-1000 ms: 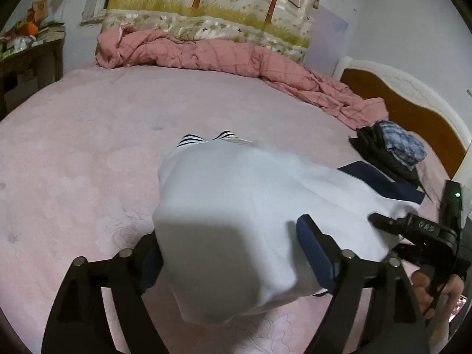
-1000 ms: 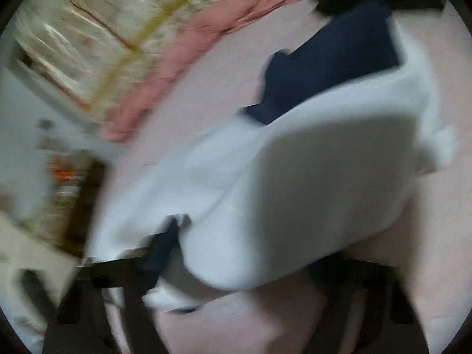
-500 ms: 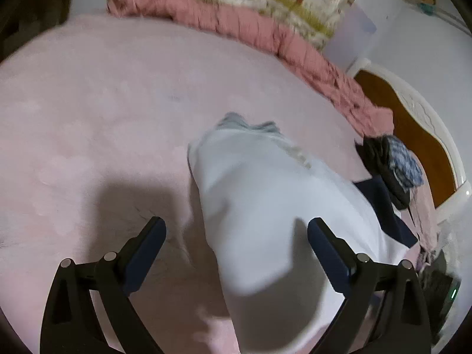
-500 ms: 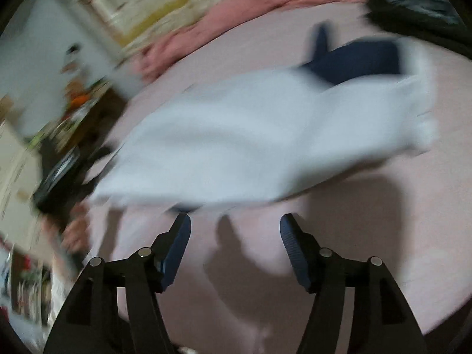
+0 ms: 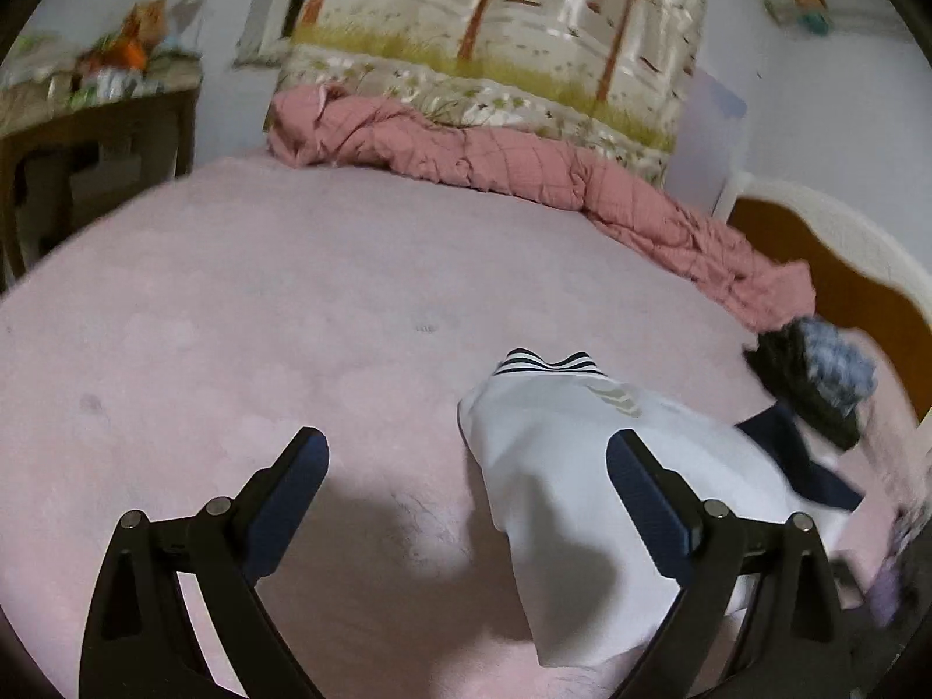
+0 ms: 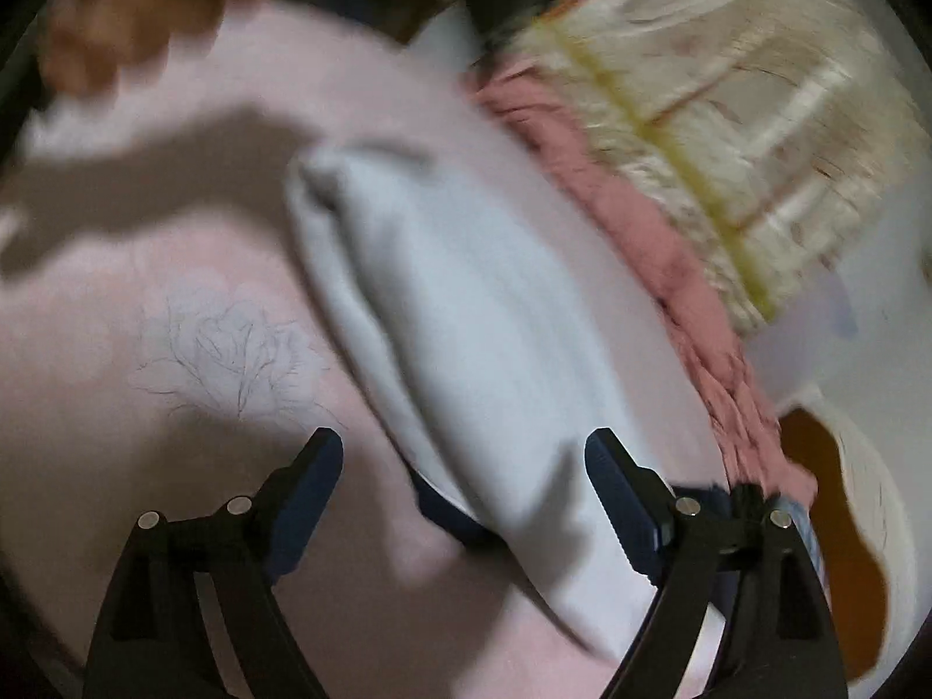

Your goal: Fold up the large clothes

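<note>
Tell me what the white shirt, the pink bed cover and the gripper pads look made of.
White folded shirt with striped navy collar: smooth matte knit, probably cotton or polyester; soft rounded folds. Pale pink bed cover: matte, softly textured fabric with a faint flower outline. Left gripper pads: dark blue ribbed rubber or plastic, likely.

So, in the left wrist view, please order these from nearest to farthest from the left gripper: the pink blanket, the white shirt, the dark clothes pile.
From the left gripper:
1. white shirt, lying at its right finger.
2. dark clothes pile, farther right, near the headboard.
3. pink blanket, along the bed's far edge.
</note>
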A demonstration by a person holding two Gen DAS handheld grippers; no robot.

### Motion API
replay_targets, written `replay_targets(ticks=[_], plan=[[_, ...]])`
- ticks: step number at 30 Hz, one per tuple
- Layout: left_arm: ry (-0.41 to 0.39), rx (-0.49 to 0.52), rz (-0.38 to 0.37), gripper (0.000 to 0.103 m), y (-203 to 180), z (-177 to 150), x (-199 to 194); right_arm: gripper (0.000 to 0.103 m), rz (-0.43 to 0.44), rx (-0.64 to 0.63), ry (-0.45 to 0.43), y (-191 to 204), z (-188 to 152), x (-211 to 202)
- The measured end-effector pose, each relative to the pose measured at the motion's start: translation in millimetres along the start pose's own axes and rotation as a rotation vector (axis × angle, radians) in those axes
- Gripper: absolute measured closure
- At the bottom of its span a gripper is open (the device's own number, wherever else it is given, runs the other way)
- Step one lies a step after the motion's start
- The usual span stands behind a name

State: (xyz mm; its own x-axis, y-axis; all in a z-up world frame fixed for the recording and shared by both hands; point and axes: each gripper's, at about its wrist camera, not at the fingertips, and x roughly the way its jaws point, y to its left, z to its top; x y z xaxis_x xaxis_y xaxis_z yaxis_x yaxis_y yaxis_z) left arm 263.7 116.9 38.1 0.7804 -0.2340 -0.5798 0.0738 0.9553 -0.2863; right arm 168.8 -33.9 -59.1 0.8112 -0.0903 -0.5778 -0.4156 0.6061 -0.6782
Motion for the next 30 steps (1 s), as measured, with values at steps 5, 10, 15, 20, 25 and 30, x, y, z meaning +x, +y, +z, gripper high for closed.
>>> replay_targets(ticks=[5, 10, 15, 20, 25, 30], plan=[[0.017, -0.087, 0.047, 0.007, 31, -1, 5, 0.017, -0.073, 0.033, 0.004, 6, 35, 28], [-0.008, -0.162, 0.06, 0.007, 51, 4, 1, 0.042, -0.133, 0.101, -0.001, 4, 44, 51], [-0.023, -0.165, 0.073, 0.008, 54, 1, -3, 0.063, -0.205, 0.134, -0.068, -5, 53, 44], [-0.081, -0.162, 0.052, 0.008, 46, 5, -13, 0.067, -0.109, 0.338, -0.109, -94, 87, 23], [-0.13, -0.126, 0.064, 0.008, 39, 3, -18, 0.07, -0.09, 0.435, -0.264, -182, 139, -23], [-0.106, -0.052, 0.066, 0.008, 16, -2, -4, 0.071, -0.168, 0.574, -0.398, -282, 124, -77]])
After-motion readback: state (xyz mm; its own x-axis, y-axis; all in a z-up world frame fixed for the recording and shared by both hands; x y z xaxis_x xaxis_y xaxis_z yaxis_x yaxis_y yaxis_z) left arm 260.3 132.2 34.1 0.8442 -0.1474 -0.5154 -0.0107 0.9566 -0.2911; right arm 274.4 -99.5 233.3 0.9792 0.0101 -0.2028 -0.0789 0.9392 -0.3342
